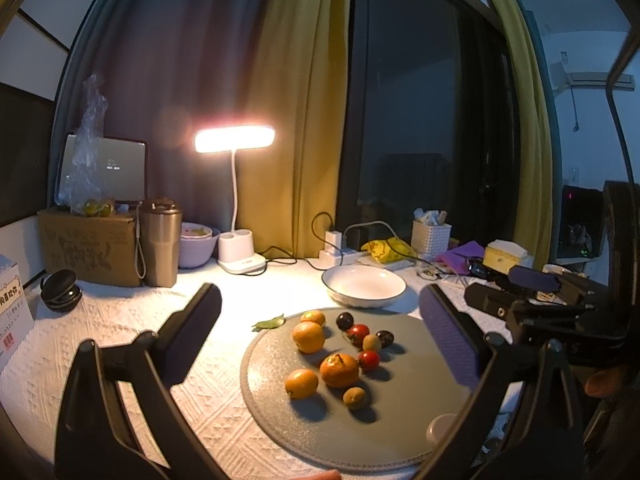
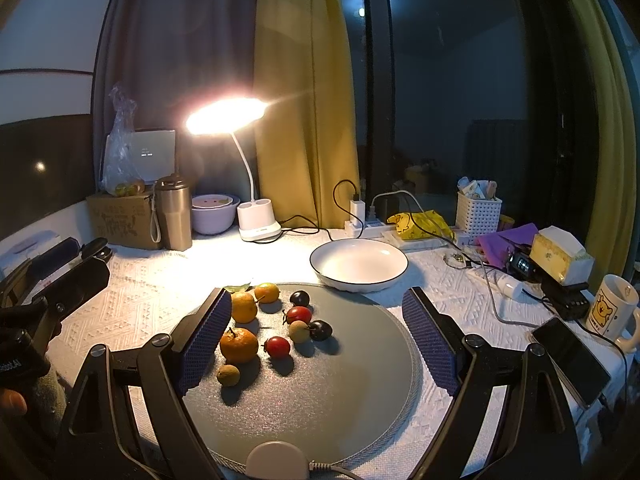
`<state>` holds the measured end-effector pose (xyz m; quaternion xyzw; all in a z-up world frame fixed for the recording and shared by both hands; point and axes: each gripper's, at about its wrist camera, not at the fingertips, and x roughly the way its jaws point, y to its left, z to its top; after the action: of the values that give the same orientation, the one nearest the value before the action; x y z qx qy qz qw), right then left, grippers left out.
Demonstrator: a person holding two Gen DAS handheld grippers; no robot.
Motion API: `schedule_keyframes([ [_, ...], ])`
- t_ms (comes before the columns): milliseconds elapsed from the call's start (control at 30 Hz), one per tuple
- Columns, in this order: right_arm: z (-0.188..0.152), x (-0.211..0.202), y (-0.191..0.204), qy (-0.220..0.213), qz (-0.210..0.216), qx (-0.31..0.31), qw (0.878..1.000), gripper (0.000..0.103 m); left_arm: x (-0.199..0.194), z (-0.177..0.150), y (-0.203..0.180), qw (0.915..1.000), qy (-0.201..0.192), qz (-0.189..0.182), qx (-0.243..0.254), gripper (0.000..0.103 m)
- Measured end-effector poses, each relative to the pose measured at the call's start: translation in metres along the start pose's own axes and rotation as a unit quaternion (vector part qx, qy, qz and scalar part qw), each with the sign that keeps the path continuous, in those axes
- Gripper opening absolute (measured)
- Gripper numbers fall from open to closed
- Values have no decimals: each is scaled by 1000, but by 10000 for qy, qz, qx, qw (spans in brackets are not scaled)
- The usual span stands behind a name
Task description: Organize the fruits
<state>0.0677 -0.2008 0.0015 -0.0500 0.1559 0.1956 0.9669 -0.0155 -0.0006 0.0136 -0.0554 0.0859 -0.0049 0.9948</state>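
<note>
— Above the round mat (image 2: 320, 400), we hold both grippers level: left gripper (image 1: 320, 328) wide, right gripper (image 2: 316, 332) wide, both empty.

— We see the fruits (image 2: 276, 328) clustered toward the mat's far left; the white bowl (image 2: 359, 264) sits just beyond its edge.

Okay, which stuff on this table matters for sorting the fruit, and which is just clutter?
For the job: fruits on the grey mat; white bowl; left claw and right claw, both open.

Clutter: desk lamp, tumbler, mug, phone, tissue box.
</note>
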Motion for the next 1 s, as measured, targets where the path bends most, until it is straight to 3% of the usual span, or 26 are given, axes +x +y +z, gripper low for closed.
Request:
schedule_keyframes([
  [400, -5, 11, 8, 160, 28, -34, 9999, 89, 14, -12, 9, 9996, 266, 16, -90, 100],
  [900, -38, 62, 20, 1033, 350, 9, 9940, 89, 65, -56, 19, 9893, 1457, -51, 11, 99],
  [1000, -44, 73, 27, 1246, 486, 34, 9910, 84, 68, -58, 28, 9870, 1602, -62, -58, 99],
])
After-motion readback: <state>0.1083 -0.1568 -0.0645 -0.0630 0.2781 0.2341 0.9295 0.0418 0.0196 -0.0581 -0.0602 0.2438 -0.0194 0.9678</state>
